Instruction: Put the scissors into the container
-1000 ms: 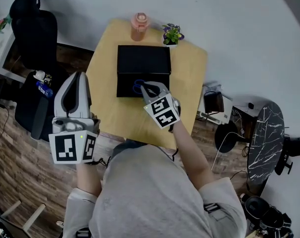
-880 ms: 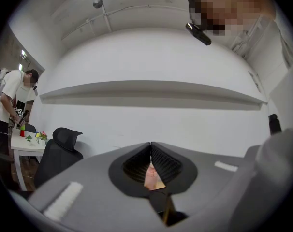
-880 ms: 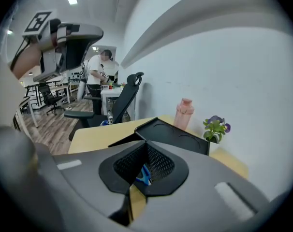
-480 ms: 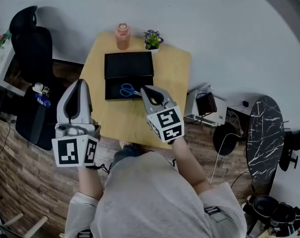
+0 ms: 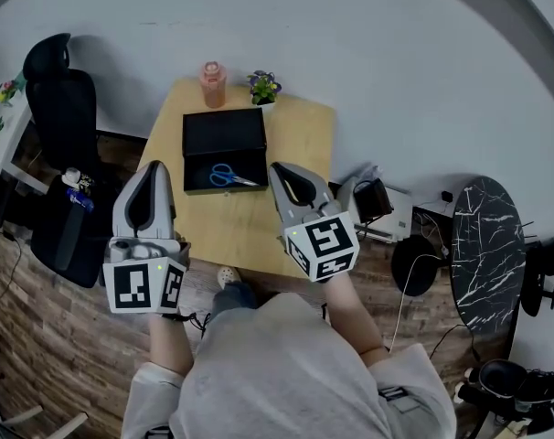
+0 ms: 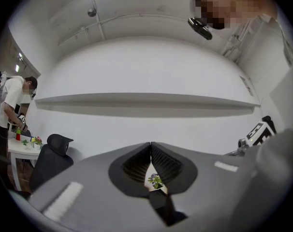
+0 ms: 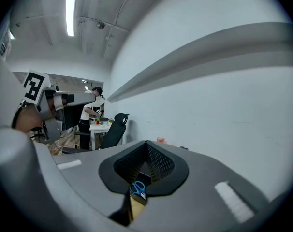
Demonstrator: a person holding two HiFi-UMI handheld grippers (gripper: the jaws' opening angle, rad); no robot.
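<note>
**Entry: scissors [image 5: 227, 176], blue-handled, lying inside the black container [image 5: 208, 135] on the wooden table [image 5: 291, 140].**

We hold the left gripper [image 5: 154, 168] and the right gripper [image 5: 282, 170] above the near edge of the table, both well apart from the container. Each pair of jaws is pressed together with nothing between them, and the right gripper view shows the scissors only far off, beyond the tips. We judge the placing done, with the scissors lying flat by the container's near wall. To finish well, we should hold both grippers clear, so that nothing nudges the container or the pink bottle [image 5: 212, 83] and small plant [image 5: 262, 87] behind it. We should also check that no blade tip rests on the rim, which is too small to tell from here.
</note>
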